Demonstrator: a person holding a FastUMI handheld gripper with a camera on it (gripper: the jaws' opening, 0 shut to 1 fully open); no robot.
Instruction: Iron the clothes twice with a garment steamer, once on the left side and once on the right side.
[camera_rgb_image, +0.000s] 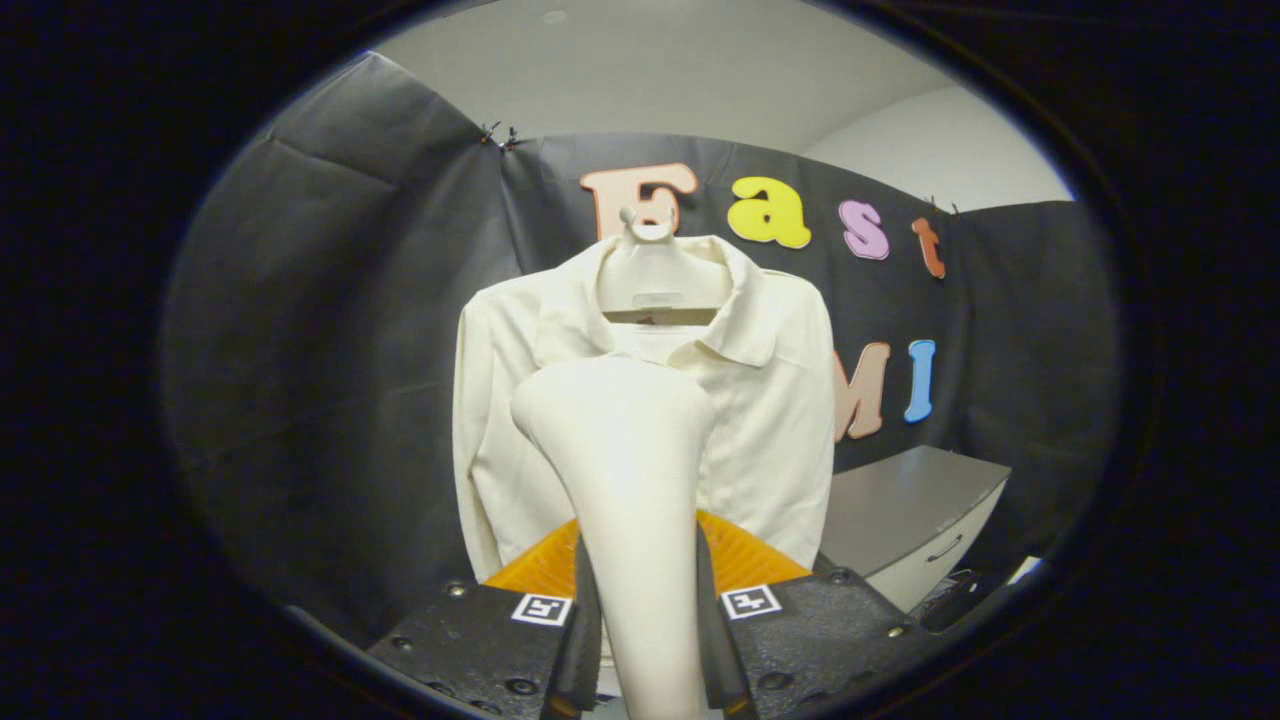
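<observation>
Pinching the cream garment steamer (625, 470) between both fingers, the gripper (645, 630) holds it before the hanging shirt (770, 400), hiding its middle; a grey cabinet (900, 510) stands beside.

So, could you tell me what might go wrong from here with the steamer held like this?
The gripper is shut on the steamer only at its narrow, smooth handle, so the wide head could twist or slip when pressed to cloth. The shirt hangs loosely on a hanger, so it may swing away rather than take a firm pass. The steamer head hides the shirt's middle, so judging contact could be hard.
</observation>
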